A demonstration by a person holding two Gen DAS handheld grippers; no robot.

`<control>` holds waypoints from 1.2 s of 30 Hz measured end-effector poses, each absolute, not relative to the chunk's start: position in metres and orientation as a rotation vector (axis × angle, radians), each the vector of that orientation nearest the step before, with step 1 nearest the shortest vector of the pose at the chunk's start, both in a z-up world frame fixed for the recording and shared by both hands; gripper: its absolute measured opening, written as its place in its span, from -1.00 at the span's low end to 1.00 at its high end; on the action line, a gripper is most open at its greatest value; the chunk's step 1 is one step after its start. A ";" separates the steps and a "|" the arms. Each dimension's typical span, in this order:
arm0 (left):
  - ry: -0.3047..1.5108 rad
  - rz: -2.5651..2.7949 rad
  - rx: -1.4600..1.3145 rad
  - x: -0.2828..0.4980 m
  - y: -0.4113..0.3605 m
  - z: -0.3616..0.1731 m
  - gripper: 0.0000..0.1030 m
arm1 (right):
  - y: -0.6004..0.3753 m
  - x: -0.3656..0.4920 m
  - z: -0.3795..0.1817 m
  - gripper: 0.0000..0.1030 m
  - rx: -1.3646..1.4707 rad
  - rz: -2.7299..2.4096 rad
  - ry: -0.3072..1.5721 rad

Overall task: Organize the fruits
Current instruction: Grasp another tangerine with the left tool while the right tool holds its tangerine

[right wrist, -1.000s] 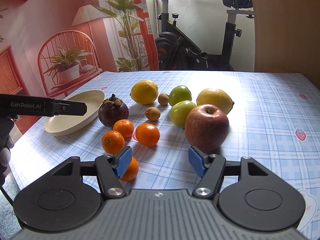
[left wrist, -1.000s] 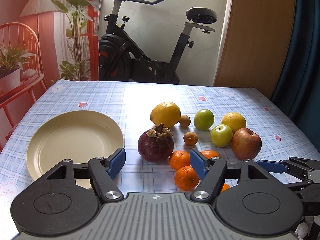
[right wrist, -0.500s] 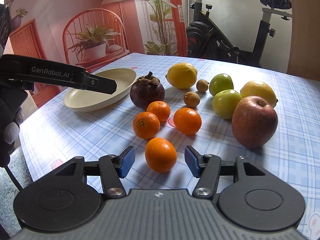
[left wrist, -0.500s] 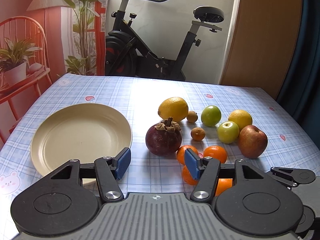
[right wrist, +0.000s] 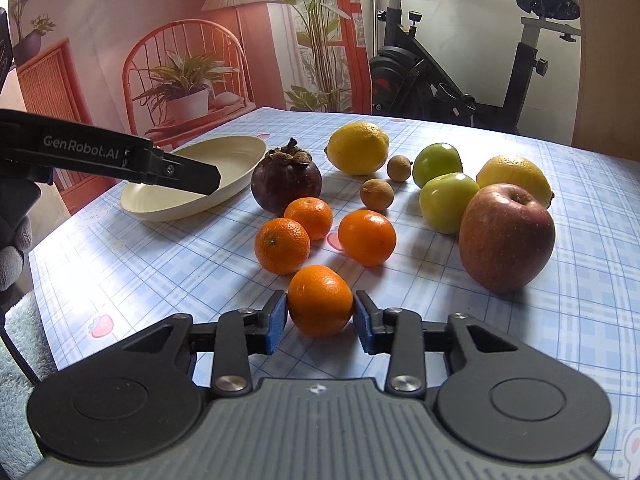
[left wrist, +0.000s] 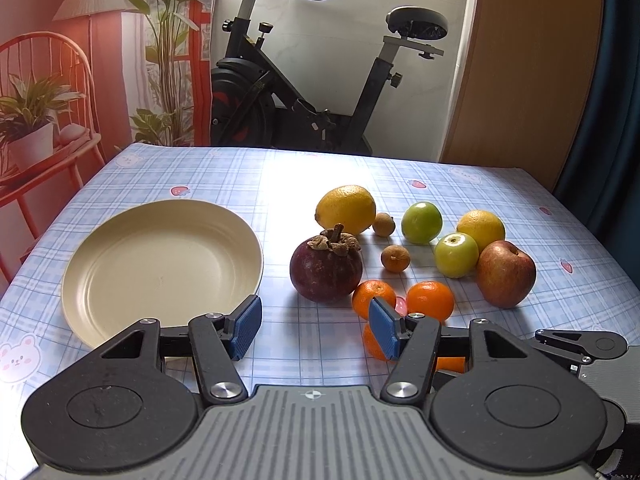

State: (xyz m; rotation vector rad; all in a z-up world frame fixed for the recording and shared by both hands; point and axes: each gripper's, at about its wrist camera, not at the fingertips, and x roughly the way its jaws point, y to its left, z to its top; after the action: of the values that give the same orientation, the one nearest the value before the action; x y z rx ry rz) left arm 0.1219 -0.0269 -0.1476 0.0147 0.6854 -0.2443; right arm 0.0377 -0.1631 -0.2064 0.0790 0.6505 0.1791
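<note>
My right gripper [right wrist: 320,314] is closing its jaws on the nearest mandarin [right wrist: 320,300], and both blue pads touch its sides as it rests on the table. Three more mandarins [right wrist: 366,236], a dark mangosteen [right wrist: 286,180], two lemons [right wrist: 358,148], two green apples [right wrist: 448,202], a red apple [right wrist: 506,236] and two small brown fruits [right wrist: 376,194] lie beyond it. My left gripper [left wrist: 314,328] is open over bare cloth between the cream plate [left wrist: 160,264] and the mangosteen [left wrist: 326,266], holding nothing.
The table wears a blue checked cloth [left wrist: 280,184]. A black finger of the left gripper [right wrist: 176,168] hangs in front of the plate in the right wrist view. An exercise bike [left wrist: 304,80] stands behind the table, and the table's right edge is close to the red apple.
The right gripper has dropped toward the nearest mandarin and its jaws have narrowed from wide apart to touching it. The left gripper's jaws narrowed slightly, then held still.
</note>
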 end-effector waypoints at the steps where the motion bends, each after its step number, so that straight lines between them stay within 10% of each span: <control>1: 0.686 -0.244 0.015 0.122 -0.027 -0.148 0.21 | -0.164 0.037 -0.206 -0.25 0.082 0.174 0.649; 36: 0.735 -0.468 0.101 0.167 -0.108 -0.178 -0.13 | -0.231 0.001 -0.199 -0.25 0.215 -0.019 0.587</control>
State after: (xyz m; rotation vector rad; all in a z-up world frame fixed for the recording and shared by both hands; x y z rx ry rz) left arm 0.1669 -0.1076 -0.1778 0.1014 0.7352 -0.4677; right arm 0.0008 -0.2310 -0.1986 0.2152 0.5865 -0.0187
